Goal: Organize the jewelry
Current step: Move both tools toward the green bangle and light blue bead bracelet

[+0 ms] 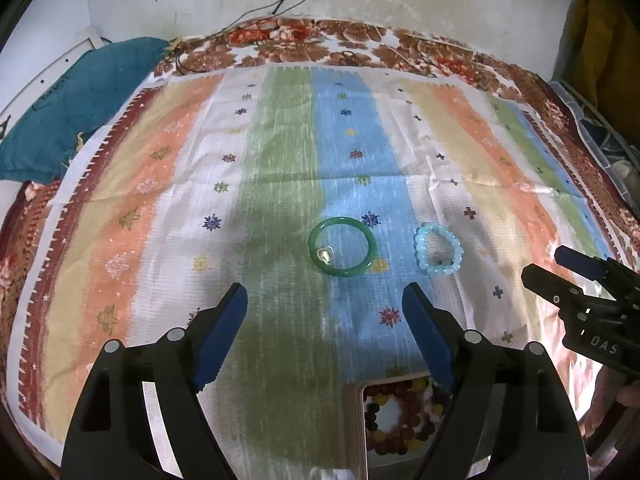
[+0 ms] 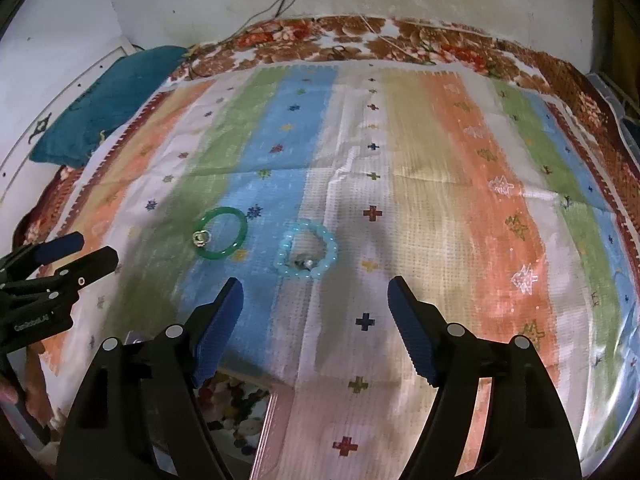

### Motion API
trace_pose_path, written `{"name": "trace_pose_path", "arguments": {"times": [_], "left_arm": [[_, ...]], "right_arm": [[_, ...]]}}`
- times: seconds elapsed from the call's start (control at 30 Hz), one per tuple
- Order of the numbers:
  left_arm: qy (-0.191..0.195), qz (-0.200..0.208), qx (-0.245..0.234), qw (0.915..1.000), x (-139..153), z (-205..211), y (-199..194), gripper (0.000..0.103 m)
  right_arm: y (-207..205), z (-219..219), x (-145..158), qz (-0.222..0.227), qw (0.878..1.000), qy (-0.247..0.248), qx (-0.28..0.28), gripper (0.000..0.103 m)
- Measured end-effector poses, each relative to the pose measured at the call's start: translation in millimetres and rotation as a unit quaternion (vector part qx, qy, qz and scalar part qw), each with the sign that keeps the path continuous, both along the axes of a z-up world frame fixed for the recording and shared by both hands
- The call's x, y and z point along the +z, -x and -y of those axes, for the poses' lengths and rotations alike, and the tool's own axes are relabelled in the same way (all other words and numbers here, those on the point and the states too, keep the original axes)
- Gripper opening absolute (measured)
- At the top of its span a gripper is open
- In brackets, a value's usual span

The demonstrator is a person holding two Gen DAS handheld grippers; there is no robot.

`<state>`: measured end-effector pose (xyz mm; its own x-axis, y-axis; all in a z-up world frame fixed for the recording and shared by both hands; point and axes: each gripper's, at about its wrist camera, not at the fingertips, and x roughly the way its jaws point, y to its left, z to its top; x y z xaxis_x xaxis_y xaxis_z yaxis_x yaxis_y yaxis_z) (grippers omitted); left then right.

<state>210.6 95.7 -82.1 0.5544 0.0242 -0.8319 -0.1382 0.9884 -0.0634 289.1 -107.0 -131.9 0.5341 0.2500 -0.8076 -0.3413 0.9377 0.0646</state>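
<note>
A green bangle lies flat on the striped cloth, with a small silver ring inside its loop. To its right lies a pale blue bead bracelet with a small dark piece inside it. My left gripper hovers open just short of the bangle, nothing between its fingers. My right gripper hovers open just short of the bead bracelet, also with nothing in it; the bangle lies to its left. A box of mixed beads sits below the left gripper.
The striped cloth covers a floral sheet on a bed. A teal cloth lies at the far left by the wall. The right gripper's fingers show at the left wrist view's right edge. A clear bin stands at the right.
</note>
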Motion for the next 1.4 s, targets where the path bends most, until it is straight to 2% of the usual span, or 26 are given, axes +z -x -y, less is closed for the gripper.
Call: {"name": "trace_pose_path", "arguments": {"times": [0.23,0.33,0.7,0.97,1.13,1.4], "left_arm": [[-0.001,-0.009,0.008,0.9999,-7,-5,-11,0.079],[-0.017,-0.012,0.006,0.9998,-7,-3,-14,0.079],[-0.029,-0.019,0.009,0.9993,-12,-6,-29,0.08],[-0.023,-0.031,0.004,0.9992,-28,-12,-45,0.081],[-0.046,-0.039,0.001,0.9982,-38,-14,-56,0.081],[-0.017,-0.053,0.002,0.9984,-55,-21,-72,0.081]], "right_arm": [[-12,-3,-6,-0.002,1.0,0.003,-0.01,0.075],[-14,-4,-8,-0.003,1.0,0.005,-0.012,0.075],[-30,-5,-18,-0.009,1.0,0.011,-0.02,0.075],[-44,-9,-33,-0.023,0.999,0.023,-0.021,0.075],[-54,-9,-37,-0.024,0.999,0.023,-0.031,0.075],[-62,-12,-46,-0.026,0.999,0.027,-0.033,0.075]]}}
